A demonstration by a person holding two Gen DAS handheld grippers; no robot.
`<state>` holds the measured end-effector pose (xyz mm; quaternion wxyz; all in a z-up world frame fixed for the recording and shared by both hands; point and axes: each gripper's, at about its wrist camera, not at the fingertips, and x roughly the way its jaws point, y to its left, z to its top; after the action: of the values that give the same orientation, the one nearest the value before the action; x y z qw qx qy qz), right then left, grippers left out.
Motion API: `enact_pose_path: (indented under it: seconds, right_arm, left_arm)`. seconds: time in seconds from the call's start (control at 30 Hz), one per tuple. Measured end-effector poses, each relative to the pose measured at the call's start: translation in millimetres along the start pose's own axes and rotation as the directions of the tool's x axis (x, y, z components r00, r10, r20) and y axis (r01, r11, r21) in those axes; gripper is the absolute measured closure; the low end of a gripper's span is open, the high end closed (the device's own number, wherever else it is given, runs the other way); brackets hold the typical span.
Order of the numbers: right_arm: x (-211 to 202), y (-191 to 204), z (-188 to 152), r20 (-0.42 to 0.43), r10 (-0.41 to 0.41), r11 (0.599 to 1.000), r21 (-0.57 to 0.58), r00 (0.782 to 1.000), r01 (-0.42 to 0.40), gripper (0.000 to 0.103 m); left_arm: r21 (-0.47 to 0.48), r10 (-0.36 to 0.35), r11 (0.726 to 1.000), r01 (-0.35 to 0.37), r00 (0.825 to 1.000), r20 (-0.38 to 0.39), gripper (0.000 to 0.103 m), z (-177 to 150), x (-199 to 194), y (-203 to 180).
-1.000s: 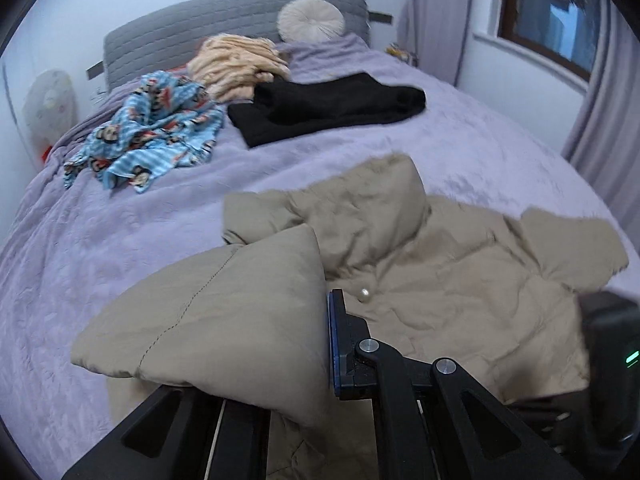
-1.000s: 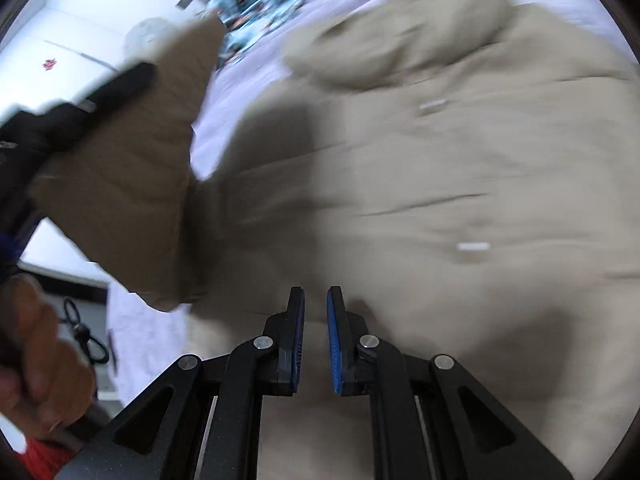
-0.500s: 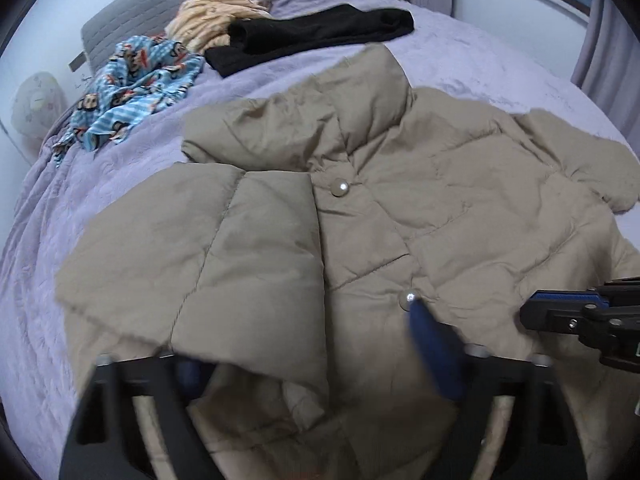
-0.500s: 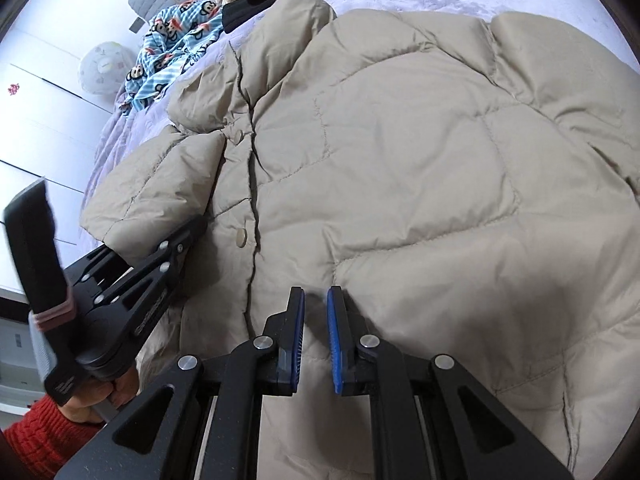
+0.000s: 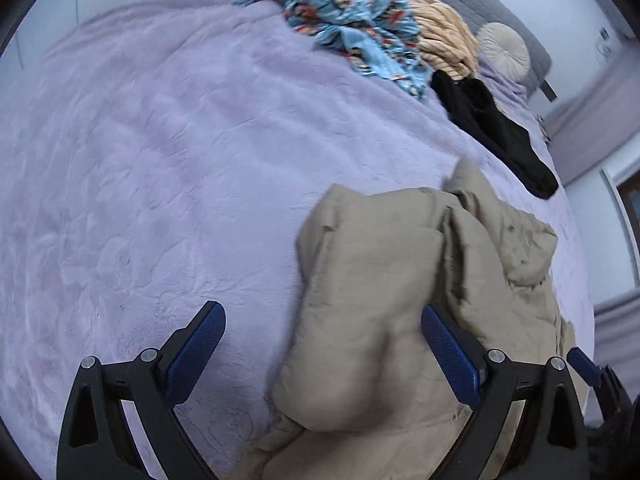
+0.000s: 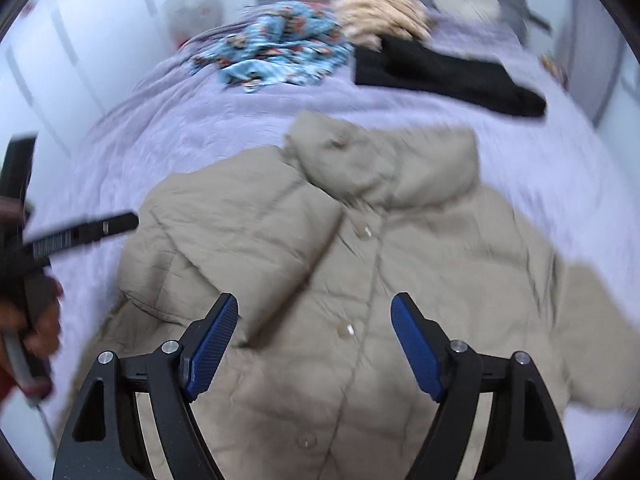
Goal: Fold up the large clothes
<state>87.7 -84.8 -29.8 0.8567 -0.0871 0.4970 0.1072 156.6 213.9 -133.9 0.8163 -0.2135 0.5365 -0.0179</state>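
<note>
left gripper (image 5: 322, 344), jaws spread wide and empty, over the folded-in sleeve (image 5: 360, 300) of the beige puffer jacket (image 6: 360, 280), which lies front-up on the lilac bedspread (image 5: 160, 160). right gripper (image 6: 314, 344), jaws just opened, nothing held. likely light, bulky, springy, slippery; best pinched at seams or hem.

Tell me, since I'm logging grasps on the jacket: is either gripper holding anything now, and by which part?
Nothing is held. Both the left gripper and right gripper have open jaws above the beige jacket, the right's just opened.
</note>
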Motion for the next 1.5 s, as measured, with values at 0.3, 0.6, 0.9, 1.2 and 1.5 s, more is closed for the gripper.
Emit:
enact_pose_path:
  seconds: [0.3, 0.6, 0.9, 1.2, 1.5]
  right_arm:
    - [63, 63, 25, -0.008, -0.126, 0.963, -0.239, 0.992, 0.12, 0.023]
    - [29, -148, -59, -0.07, 0.045, 0.77, 0.638, 0.997, 0.01, 0.025]
    - [-2, -119, -29, 0.039, 0.124, 0.889, 0.439, 0.991, -0.129, 0.069]
    - [79, -123, -47, -0.177, 0.085, 0.947, 0.319, 0.981, -0.024, 0.091]
    - [26, -218, -96, -0.132, 0.096, 0.819, 0.574, 0.987, -0.003, 0.096]
  left_arm:
    - [0.078, 0.2, 0.977, -0.2, 0.98, 0.003, 0.004, -16, 48, 7]
    - [0.145, 0.202, 0.968, -0.204, 0.979, 0.034, 0.057, -11, 28, -8]
    - [0.27, 0.124, 0.954, -0.131, 0.991, 0.042, 0.072, -4, 29, -61]
    - [0.265, 0.255, 0.93, -0.256, 0.966, 0.037, 0.071, -22, 69, -65]
    - [0.265, 0.296, 0.917, -0.298, 0.954, 0.049, 0.071, -26, 45, -80]
